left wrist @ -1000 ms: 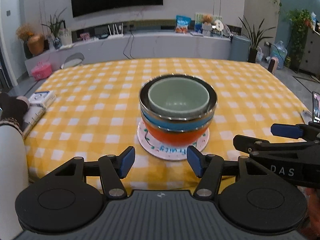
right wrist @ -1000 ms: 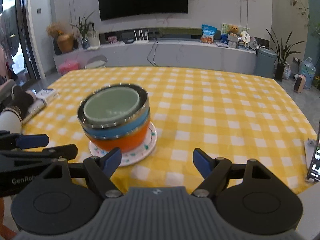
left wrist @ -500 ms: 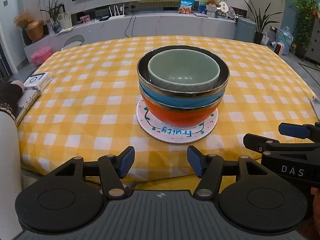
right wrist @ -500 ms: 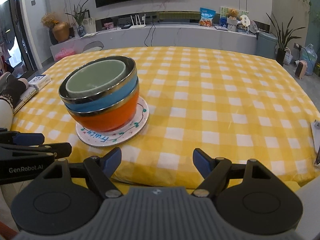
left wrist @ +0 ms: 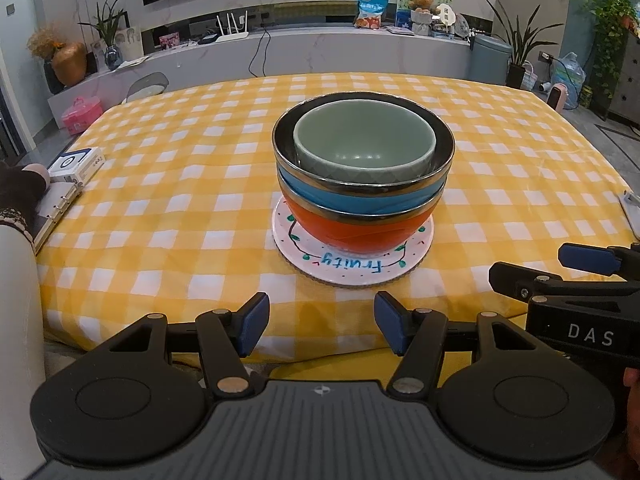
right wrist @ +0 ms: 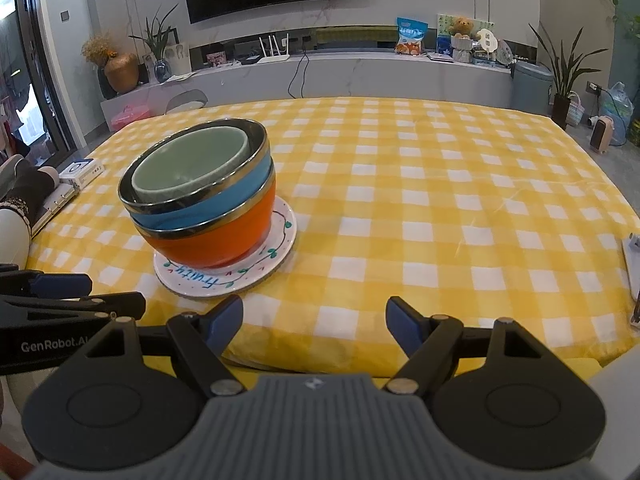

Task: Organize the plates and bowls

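Three nested bowls [left wrist: 363, 184] are stacked on a plate [left wrist: 352, 258] on the bench [left wrist: 160, 200]. Both the left hand-held gripper [left wrist: 320, 326] and the right hand-held gripper [right wrist: 314, 326] are held open and empty. The stack is judged heavy, slippery and breakable; the plate's near rim is best gripped.

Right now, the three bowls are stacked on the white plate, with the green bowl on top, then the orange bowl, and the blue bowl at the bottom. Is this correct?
Not quite: the order of the lower two is reversed. The green bowl is on top, then the blue bowl, and the orange bowl at the bottom, on the white plate. The left wrist view shows this.
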Tool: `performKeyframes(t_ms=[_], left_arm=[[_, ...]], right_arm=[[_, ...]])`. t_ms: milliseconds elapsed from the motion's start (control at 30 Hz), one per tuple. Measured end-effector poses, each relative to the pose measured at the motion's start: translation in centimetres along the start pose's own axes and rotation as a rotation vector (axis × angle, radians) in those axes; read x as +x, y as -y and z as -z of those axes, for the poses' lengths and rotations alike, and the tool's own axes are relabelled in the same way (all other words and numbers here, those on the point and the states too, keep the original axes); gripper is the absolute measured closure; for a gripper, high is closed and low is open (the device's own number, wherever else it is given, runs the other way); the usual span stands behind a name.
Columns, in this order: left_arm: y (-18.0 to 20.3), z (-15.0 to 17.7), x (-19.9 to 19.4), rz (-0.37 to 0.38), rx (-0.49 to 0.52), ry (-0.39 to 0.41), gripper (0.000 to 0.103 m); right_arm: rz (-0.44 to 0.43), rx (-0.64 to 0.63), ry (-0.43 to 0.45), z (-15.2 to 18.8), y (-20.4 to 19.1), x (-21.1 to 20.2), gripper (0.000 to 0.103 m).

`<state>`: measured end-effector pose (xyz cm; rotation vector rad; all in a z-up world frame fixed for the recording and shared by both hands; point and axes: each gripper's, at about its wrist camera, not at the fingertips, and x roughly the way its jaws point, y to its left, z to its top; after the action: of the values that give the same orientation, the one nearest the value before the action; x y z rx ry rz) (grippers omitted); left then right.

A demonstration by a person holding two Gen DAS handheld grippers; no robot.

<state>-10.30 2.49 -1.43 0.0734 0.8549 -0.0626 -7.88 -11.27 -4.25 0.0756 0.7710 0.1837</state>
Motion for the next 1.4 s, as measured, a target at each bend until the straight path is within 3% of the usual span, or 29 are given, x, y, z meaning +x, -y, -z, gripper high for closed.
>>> performKeyframes(t_ms=[1400], left_arm=[[0.13, 0.05, -0.06, 0.012, 0.007, -0.008, 0.032]], right_arm=[[0.002, 0.014, -0.034, 0.32, 0.10, 0.65, 0.025]])
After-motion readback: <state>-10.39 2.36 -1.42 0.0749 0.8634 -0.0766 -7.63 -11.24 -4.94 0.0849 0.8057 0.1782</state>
